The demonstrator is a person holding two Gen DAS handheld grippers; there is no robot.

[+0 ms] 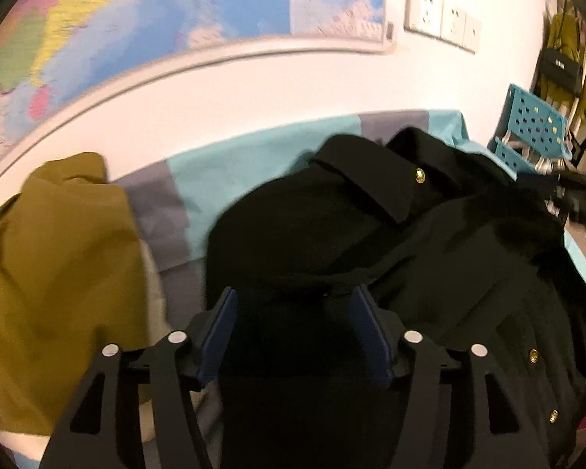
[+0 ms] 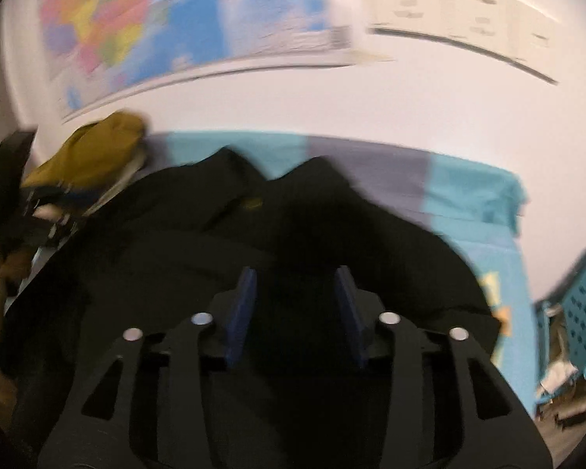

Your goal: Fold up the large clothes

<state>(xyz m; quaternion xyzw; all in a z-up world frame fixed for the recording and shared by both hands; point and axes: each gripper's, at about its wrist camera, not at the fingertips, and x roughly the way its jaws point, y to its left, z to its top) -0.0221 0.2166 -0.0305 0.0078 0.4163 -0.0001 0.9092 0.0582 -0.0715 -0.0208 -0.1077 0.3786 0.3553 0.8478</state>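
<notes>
**Both grippers open over the black coat**

Left wrist view: the blue fingers point(image 1: 218, 336) of the left gripper point(image 1: 295, 332) stand apart, pressing on nothing, above the near edge of the black coat point(image 1: 371, 226) with gold buttons. The coat lies on a teal and grey sheet point(image 1: 230, 172). An olive garment point(image 1: 54, 258) lies at the left.

Right wrist view: the right gripper point(image 2: 297, 312) also stands apart over the blurred coat; no cloth is visibly pinched. A teal perforated chair point(image 2: 582, 320) is at the right.

Olive garment point(image 1: 54, 273) crowding black coat point(image 1: 371, 234)

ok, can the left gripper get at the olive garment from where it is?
Probably yes: the olive garment lies uncovered just left of the left gripper, whose jaws stand apart over the black coat.
</notes>
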